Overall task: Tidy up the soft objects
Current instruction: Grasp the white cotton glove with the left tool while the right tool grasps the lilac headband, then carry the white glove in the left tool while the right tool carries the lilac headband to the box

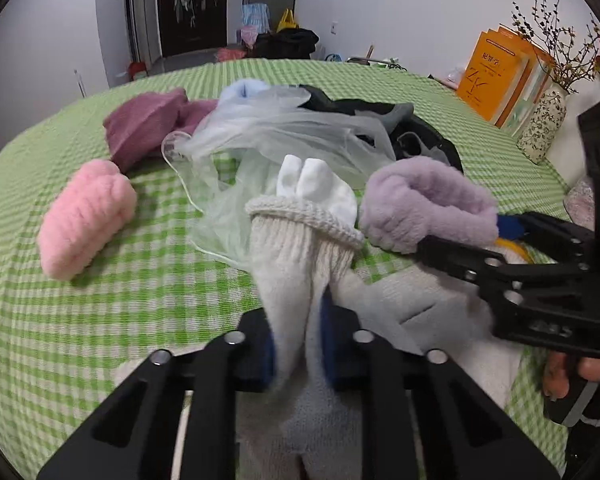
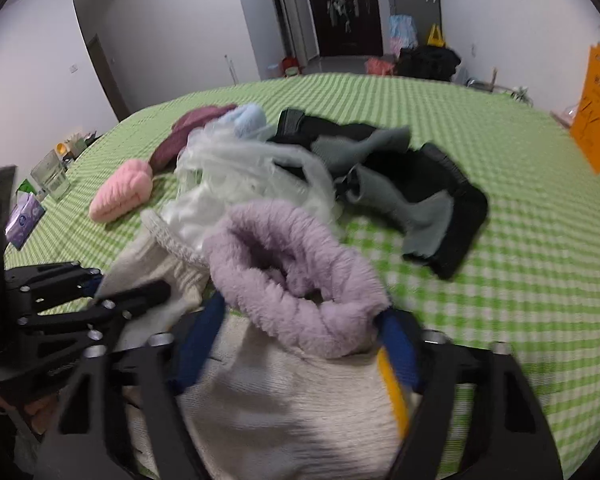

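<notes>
Cream knit glove (image 1: 296,256) lies at lower centre on the green checked surface (image 1: 100,320), pinched by the left hand-held gripper (image 1: 298,344). Angled downward, the right hand-held gripper (image 2: 300,344) half-closed straddles a lilac fuzzy glove (image 2: 292,272).

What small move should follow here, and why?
Probably lift the left hand-held gripper a little: it is pinched on the cream knit glove, whose cuff lies against the lilac fuzzy glove. The right hand-held gripper straddles the lilac one without clearly pressing it.
</notes>
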`<state>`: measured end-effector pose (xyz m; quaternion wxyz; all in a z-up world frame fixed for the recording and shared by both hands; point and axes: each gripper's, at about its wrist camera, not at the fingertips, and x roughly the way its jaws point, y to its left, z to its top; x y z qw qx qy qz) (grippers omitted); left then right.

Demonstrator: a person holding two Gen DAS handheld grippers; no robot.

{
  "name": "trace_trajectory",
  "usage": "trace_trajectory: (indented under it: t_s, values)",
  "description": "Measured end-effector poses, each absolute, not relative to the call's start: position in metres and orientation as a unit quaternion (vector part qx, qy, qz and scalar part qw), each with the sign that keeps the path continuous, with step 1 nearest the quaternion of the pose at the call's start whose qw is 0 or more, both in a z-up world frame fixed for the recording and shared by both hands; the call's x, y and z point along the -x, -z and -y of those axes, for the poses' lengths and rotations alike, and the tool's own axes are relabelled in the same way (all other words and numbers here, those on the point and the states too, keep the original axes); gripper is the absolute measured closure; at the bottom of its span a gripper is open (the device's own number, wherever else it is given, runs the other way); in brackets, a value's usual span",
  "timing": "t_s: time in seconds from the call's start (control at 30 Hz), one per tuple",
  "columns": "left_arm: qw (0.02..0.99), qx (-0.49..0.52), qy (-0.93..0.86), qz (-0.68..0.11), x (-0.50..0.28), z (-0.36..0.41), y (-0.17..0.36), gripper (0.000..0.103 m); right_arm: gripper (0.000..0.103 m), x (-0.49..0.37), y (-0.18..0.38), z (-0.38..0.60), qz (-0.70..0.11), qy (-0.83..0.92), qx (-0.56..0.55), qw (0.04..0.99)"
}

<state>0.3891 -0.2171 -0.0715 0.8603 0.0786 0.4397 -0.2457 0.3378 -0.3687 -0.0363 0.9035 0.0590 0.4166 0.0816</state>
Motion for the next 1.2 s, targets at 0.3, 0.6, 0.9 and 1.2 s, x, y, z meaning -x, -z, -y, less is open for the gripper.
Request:
trace_trajectory:
  t_s: [0.3, 0.6, 0.9, 1.2]
  values:
    - [0.897, -0.033, 0.246, -0.365, -0.346, 0.172, -0.007, 0.09, 0.077, -0.302, -0.01, 0.375, -0.358, -0.069, -0.067, 0.929]
    - [0.919, 0.018, 0.239, -0.314, -0.295, 0.122, -0.062, 0.09, 0.077, -0.253, -0.06, 0.358, -0.311, -0.07, -0.045, 0.947]
    - [0.922, 0.082, 0.263, -0.274, -0.259, 0.059, -0.096, 0.089, 0.077, -0.225, -0.072, 0.327, -0.307, -0.095, -0.033, 0.946]
    - [0.914, 0.116, 0.234, -0.311, -0.246, 0.006, -0.062, 0.089, 0.077, -0.232, -0.045, 0.259, -0.345, -0.17, -0.02, 0.923]
